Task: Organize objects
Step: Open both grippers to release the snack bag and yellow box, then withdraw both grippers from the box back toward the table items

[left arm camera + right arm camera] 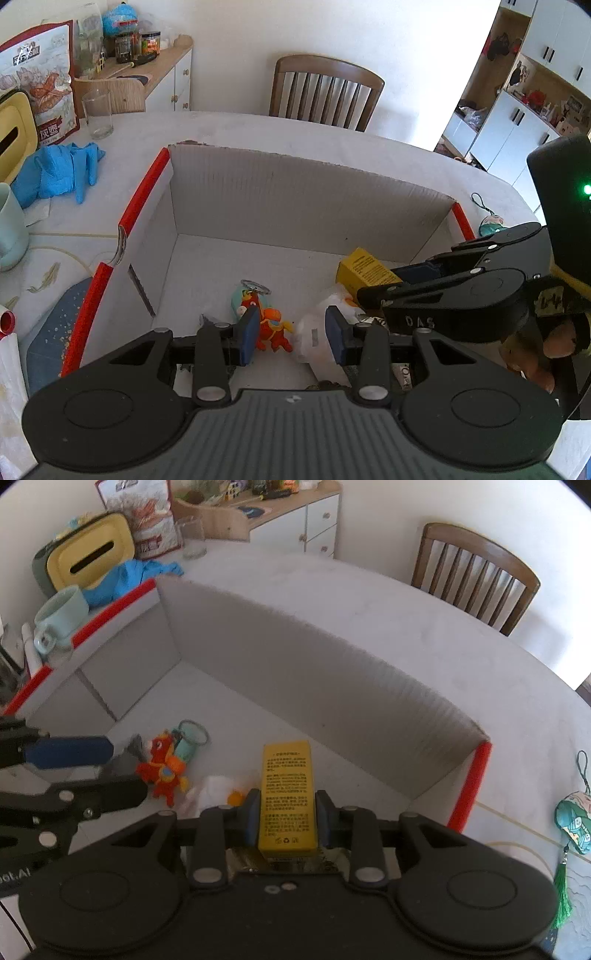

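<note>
An open cardboard box (295, 192) with red-taped edges stands on the table; it also shows in the right wrist view (314, 672). Inside lie a red-orange toy horse keychain (271, 328) (164, 766) and a white plastic-wrapped item (319, 332) (214, 790). My left gripper (291, 338) is open and empty, hovering over the horse and the white item. My right gripper (286, 818) is shut on a yellow carton (287, 794), held inside the box; the carton also shows in the left wrist view (365, 273).
On the table left of the box are blue gloves (55, 173), a drinking glass (96, 114), a yellow tissue box (88, 559), a pale green mug (59, 618) and a snack bag (40, 77). A teal tasselled charm (570, 823) lies right of the box. A wooden chair (325, 92) stands behind.
</note>
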Demonstrator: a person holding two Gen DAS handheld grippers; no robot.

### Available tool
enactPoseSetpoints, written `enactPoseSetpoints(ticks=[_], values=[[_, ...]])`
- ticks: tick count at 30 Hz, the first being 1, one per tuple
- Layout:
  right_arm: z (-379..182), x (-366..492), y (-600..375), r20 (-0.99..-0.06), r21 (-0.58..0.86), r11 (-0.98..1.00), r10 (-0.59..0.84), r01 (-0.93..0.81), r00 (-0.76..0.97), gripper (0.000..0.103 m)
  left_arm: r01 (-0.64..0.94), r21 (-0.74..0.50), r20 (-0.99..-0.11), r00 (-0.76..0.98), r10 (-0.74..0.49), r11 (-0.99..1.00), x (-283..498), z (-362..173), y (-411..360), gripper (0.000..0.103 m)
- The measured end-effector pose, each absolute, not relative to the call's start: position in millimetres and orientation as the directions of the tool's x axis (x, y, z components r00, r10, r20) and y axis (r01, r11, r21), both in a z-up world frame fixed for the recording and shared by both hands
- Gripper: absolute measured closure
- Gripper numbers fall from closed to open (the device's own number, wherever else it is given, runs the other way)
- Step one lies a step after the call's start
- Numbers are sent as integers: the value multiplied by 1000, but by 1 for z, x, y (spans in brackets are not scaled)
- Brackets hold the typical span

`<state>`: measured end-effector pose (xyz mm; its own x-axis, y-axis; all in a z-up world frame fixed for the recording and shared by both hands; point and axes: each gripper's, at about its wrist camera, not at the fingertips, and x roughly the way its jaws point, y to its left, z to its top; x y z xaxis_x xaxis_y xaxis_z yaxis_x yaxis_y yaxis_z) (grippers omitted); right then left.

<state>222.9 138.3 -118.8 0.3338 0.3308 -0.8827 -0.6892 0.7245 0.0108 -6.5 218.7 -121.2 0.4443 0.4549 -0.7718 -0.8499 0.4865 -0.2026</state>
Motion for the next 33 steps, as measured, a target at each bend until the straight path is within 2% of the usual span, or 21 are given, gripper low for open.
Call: enactPoseSetpoints(ticks=[9,24,33], values=[[-92,221,117,-849,82,733,406,-675,338,71,-853,-200,-771,441,459,483,-3,-118,216,65],[-32,185,39,-734,221,706,574,-673,362,70,-836,-163,-734,458,502,524,9,-74,180,65],[-16,163,-10,-687,243,725,597,-644,414,70,-814,-143,-691,489,532,562,28,-49,147,65]])
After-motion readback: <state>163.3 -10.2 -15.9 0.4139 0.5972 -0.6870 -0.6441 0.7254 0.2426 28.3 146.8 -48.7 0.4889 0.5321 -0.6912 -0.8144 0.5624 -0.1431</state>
